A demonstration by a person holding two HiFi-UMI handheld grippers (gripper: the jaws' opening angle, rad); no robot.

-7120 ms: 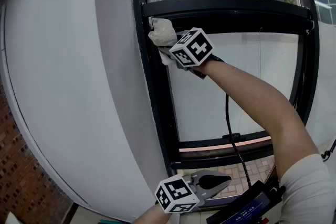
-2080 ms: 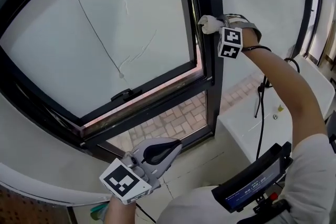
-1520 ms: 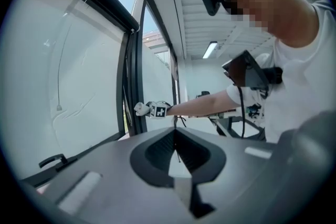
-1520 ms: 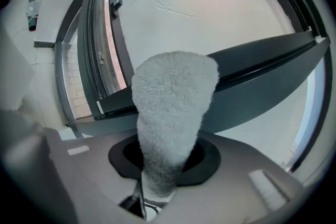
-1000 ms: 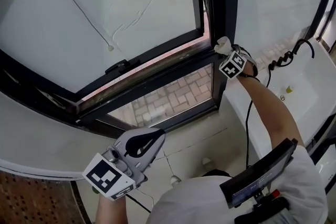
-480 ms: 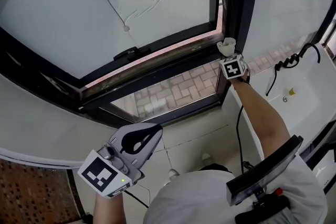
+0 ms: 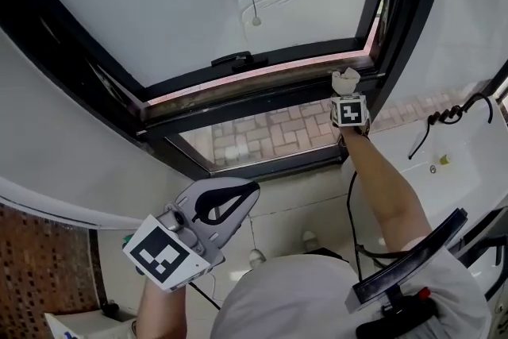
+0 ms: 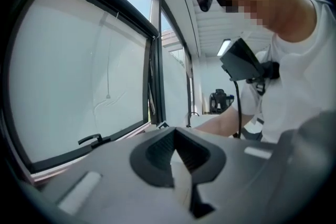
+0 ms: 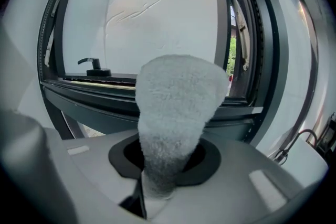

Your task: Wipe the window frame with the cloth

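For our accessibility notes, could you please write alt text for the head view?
The right gripper, at the end of an outstretched arm, holds a white cloth at the lower rail of a black window frame, near its right corner. The left gripper hangs low near the person's body, jaws together and holding nothing, above a light tiled floor.

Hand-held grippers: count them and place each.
2. The left hand-held gripper, shut and empty, is lower left in the head view; the right hand-held gripper holds the cloth at the window frame.
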